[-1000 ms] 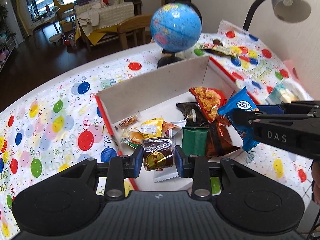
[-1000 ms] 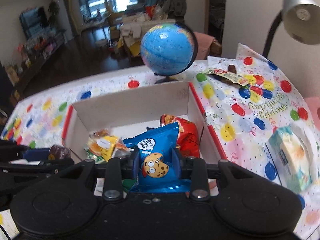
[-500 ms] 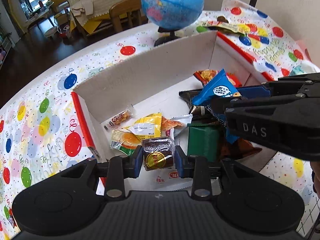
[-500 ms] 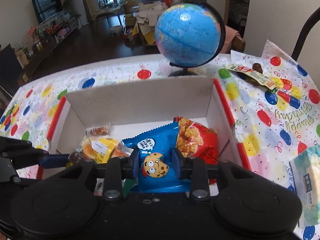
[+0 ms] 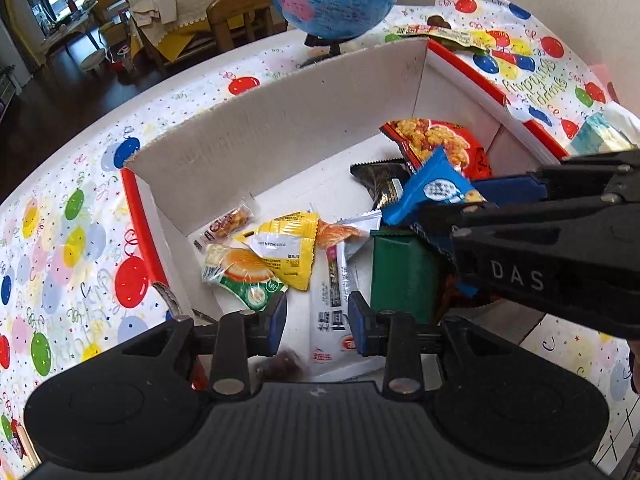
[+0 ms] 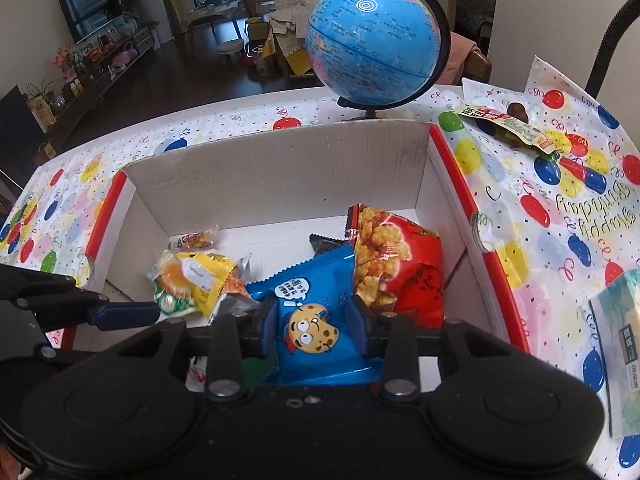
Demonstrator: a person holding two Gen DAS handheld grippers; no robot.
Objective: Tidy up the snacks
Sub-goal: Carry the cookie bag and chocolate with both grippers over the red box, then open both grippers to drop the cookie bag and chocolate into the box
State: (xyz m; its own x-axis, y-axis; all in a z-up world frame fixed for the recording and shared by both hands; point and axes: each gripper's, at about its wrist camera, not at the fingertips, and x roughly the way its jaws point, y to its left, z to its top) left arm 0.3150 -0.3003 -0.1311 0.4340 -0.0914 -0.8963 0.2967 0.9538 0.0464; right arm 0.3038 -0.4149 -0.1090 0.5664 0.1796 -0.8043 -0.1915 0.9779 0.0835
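Though parted narrowly, grips nothing on the left: left gripper point(image 5: 316, 312) bare between its pads, with a blurred brown snack point(image 5: 282, 364) just beneath at six o'clock, over the near edge of the cardboard box point(image 6: 280, 176). On the right, right gripper point(image 6: 312, 316) with jaws just eased wider, pads against the blue cookie pack point(image 6: 308, 330), held above the box. Beyond, inside the box: red puffed-snack bag point(image 6: 416, 272) at one o'clock, yellow pack point(image 6: 208, 276) at ten. Farther off at twelve, past the back wall, a globe point(image 6: 372, 40).
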